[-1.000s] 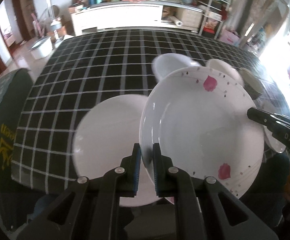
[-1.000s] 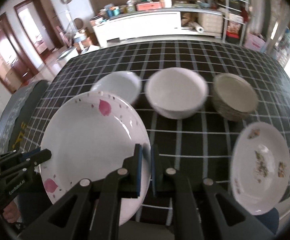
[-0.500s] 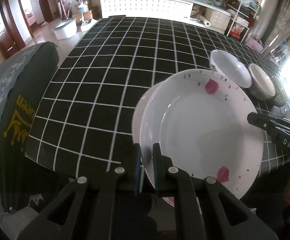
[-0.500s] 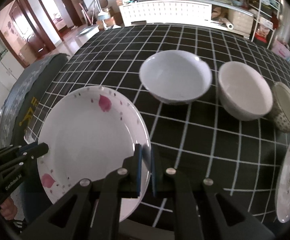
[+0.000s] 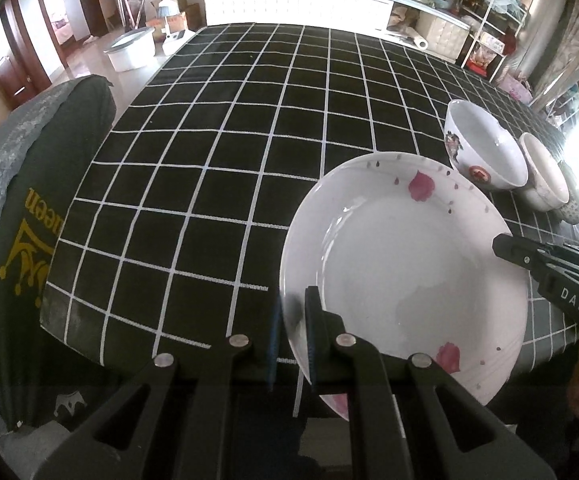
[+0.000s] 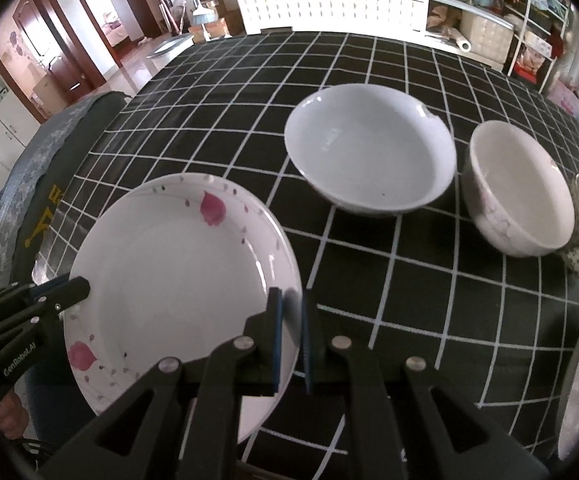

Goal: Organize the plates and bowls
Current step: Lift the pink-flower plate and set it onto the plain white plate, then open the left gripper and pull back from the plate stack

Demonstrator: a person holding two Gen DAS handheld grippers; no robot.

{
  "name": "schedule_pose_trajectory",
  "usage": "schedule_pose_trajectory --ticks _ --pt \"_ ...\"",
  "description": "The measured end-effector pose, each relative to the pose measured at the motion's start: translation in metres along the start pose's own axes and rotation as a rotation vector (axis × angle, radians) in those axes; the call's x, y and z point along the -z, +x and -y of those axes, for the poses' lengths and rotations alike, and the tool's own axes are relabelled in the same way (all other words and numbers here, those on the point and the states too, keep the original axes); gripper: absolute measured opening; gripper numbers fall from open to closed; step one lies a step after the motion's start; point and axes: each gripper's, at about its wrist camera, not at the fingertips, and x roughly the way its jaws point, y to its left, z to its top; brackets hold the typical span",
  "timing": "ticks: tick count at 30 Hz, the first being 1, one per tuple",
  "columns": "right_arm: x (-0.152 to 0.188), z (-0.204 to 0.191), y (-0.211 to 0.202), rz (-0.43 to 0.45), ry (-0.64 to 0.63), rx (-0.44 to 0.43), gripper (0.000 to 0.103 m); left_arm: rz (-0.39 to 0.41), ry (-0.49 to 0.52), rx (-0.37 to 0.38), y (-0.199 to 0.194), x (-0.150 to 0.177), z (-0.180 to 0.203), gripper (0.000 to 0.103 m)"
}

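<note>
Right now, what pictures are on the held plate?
Pink petals and tiny grey drops on the white plate; right wrist view.

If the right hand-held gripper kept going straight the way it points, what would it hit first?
Probably the checked tablecloth just beyond the held plate, short of the white bowl; depth is unclear.
</note>
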Motion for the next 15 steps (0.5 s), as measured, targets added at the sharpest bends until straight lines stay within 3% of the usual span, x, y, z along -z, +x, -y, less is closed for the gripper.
schedule_pose_trajectory --ticks 15 --pt "0.003 0.003 -0.009 0.041 -0.011 -0.010 0.012 0.044 -0.020 0.011 -0.006 0.002 -0.003 0.009"
